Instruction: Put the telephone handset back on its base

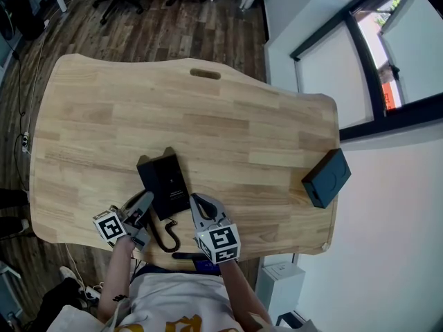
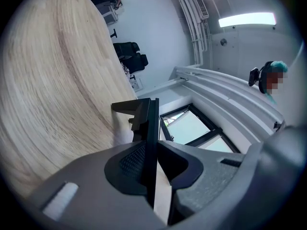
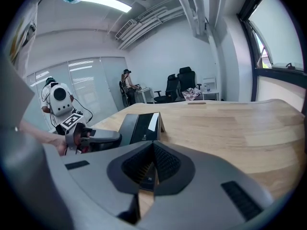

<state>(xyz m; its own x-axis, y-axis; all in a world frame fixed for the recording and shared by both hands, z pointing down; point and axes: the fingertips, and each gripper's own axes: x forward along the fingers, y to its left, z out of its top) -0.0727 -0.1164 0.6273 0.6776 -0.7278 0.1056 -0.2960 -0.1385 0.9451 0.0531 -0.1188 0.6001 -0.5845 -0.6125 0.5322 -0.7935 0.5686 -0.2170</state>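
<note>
The black telephone base [image 1: 173, 178] lies flat near the front of the wooden table [image 1: 208, 116]. In the right gripper view it shows as the base [image 3: 146, 124], a glossy slab with a white label. A slim black handset [image 2: 149, 121] runs edge-on out of my left gripper [image 2: 152, 152], whose jaws are shut on it. In the head view the left gripper [image 1: 146, 200] sits at the base's near left corner. From there the coiled cord [image 1: 166, 237] loops toward the table's front edge. My right gripper [image 1: 199, 203] rests just right of the base, fingertips together and holding nothing [image 3: 153, 150].
A dark blue-grey box [image 1: 327, 177] stands by the table's right edge. A cable slot [image 1: 205, 74] is cut near the far edge. A window wall runs along the right, and office chairs [image 3: 180, 83] stand beyond the table, with a person [image 3: 127, 83] further back.
</note>
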